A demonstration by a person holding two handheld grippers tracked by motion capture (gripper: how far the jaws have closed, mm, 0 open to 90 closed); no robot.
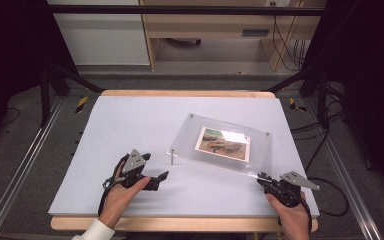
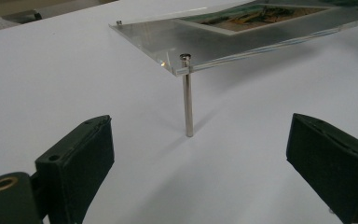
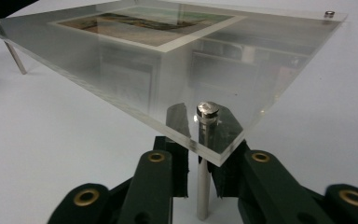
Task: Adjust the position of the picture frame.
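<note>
My left hand-held gripper point(image 1: 161, 176) rests low on the white bench point(image 1: 130, 125), its jaws spread wide with nothing between them. In the left gripper view the two black pads point(image 2: 81, 163) stand far apart, and straight ahead of them, near but not touching, rises a thin metal post point(image 2: 188, 95) that carries the near-left corner of the clear acrylic panel point(image 2: 205, 44). The post stands upright on the bench, its screw head sitting on top of the panel corner.

The panel point(image 1: 220, 142) lies right of the bench's centre, raised off the surface, and tilted in the left gripper view. A printed picture with a pale border point(image 1: 223, 144) shows in its middle.

At the panel's near-right corner sits my right hand-held gripper point(image 1: 263, 179). Its jaws are drawn in narrow around the corner leg point(image 3: 203, 186) just under the panel; the pads stand close on either side of that metal leg, and I cannot tell for sure that they press on it. The leg's slotted screw head point(image 3: 207, 110) sits above the acrylic.
</note>
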